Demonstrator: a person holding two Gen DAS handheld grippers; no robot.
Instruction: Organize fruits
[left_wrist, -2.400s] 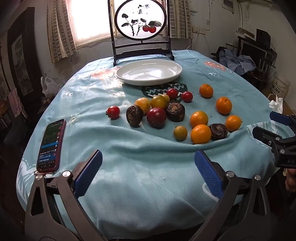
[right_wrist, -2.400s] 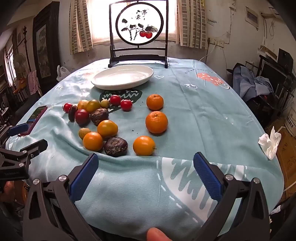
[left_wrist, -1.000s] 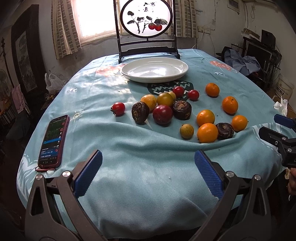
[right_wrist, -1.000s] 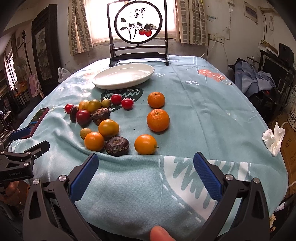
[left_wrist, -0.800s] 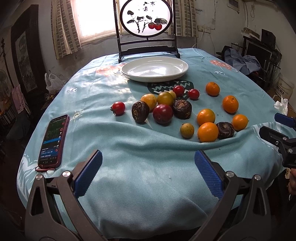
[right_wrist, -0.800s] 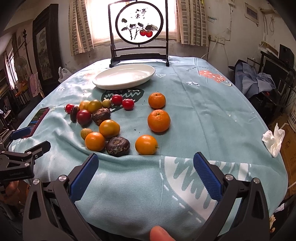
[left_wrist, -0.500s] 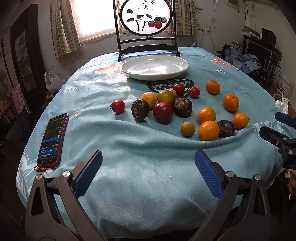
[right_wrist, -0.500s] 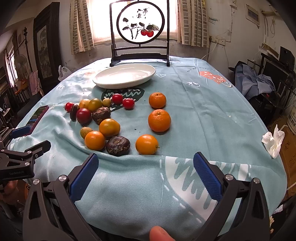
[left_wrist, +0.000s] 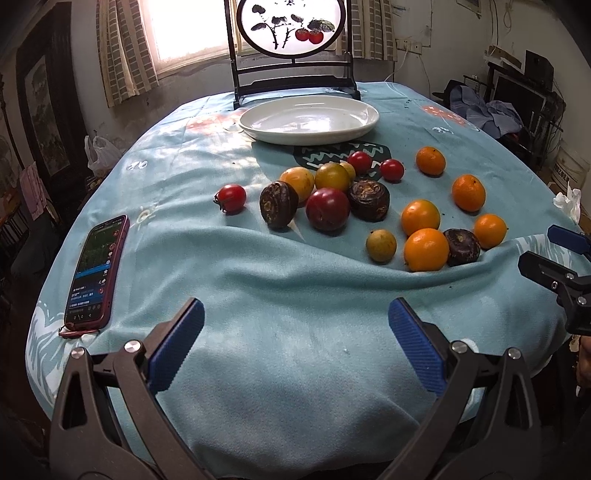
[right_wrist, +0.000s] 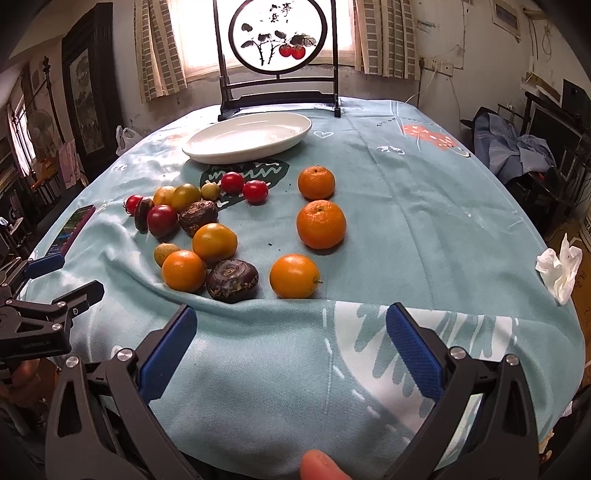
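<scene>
Both claws held low at the near edge of the worktop (left_wrist: 295, 332), over the light blue cloth. Left claw (left_wrist: 295, 341) with blue pads wide apart, gripping nothing. Right claw (right_wrist: 291, 338) also spread wide, nothing between its pads.

Ahead of the left claw, and a little to its right, a loose group of fruits. Nearest: a small yellow-green fruit (left_wrist: 381, 245), an orange (left_wrist: 426, 249) and a dark brown wrinkled fruit (left_wrist: 461, 242) touching it. Further on, a dark red plum (left_wrist: 327, 209) between two more brown wrinkled fruits (left_wrist: 278, 204), with a single red tomato (left_wrist: 231, 198) apart on the left side. Behind these, two yellow-orange fruits (left_wrist: 332, 176) and two small red tomatoes (left_wrist: 392, 170).

Directly ahead of the right claw, an orange with a small stem (right_wrist: 294, 276), just beside a brown wrinkled fruit (right_wrist: 231, 280). Two mandarins (right_wrist: 321, 223) further ahead, well apart from the cluster on the left.

Far beyond all fruits, a white oval plate (left_wrist: 310, 120) holding nothing, close in front of a dark wooden stand with a round painted screen (right_wrist: 277, 37).

Left of the left claw, a phone (left_wrist: 96, 271) with lit display, lying flat on the cloth. Far right of the right claw, a crumpled white tissue (right_wrist: 559, 269) at the worktop border. A fingertip (right_wrist: 321, 466) visible at the bottom of the right wrist view.
</scene>
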